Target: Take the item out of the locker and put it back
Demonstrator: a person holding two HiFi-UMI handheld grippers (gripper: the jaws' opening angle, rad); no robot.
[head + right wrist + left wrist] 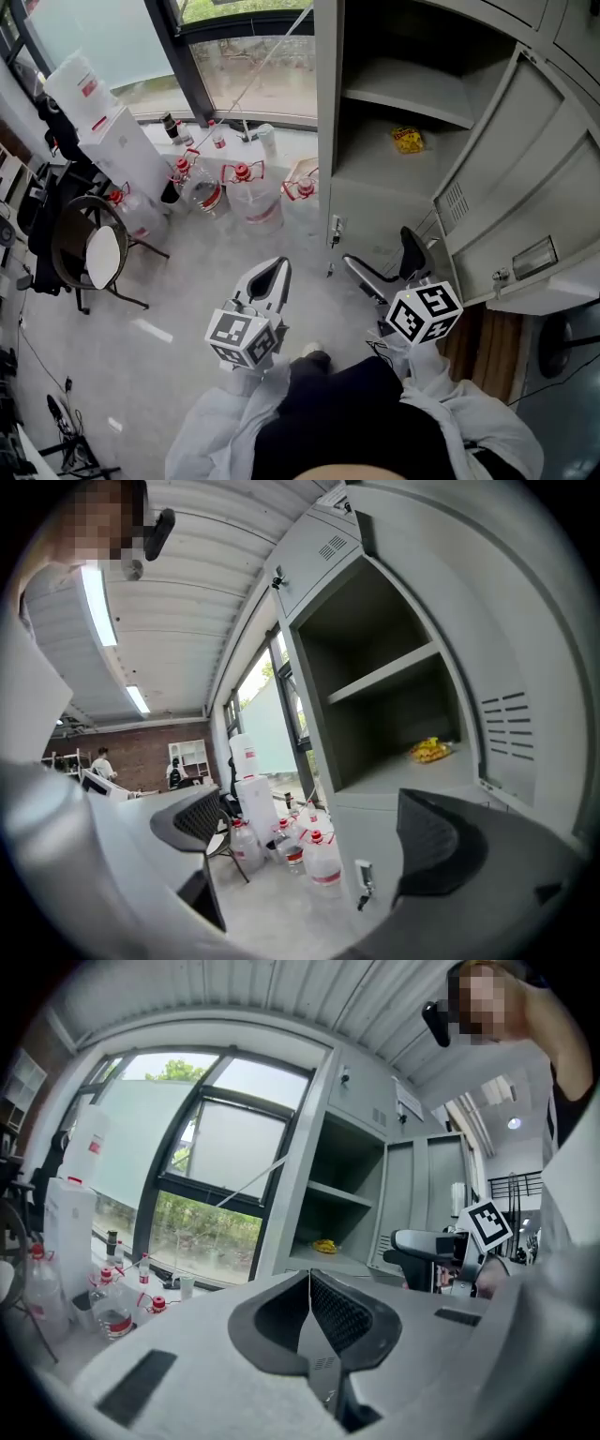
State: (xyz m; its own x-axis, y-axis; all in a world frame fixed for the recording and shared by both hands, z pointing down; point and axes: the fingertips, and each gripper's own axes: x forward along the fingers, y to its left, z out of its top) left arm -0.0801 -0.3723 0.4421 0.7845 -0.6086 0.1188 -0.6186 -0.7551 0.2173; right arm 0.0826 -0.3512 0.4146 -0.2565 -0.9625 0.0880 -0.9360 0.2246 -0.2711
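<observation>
Right claw is gaping wide, empty, aiming at yellow item on locker shelf; left claw is idling closed, empty, probably unneeded.

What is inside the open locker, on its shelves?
A yellow packet lies alone on the lower shelf of the locker. The upper shelf looks bare where it is visible. The dark space above it cannot be made out.
</observation>
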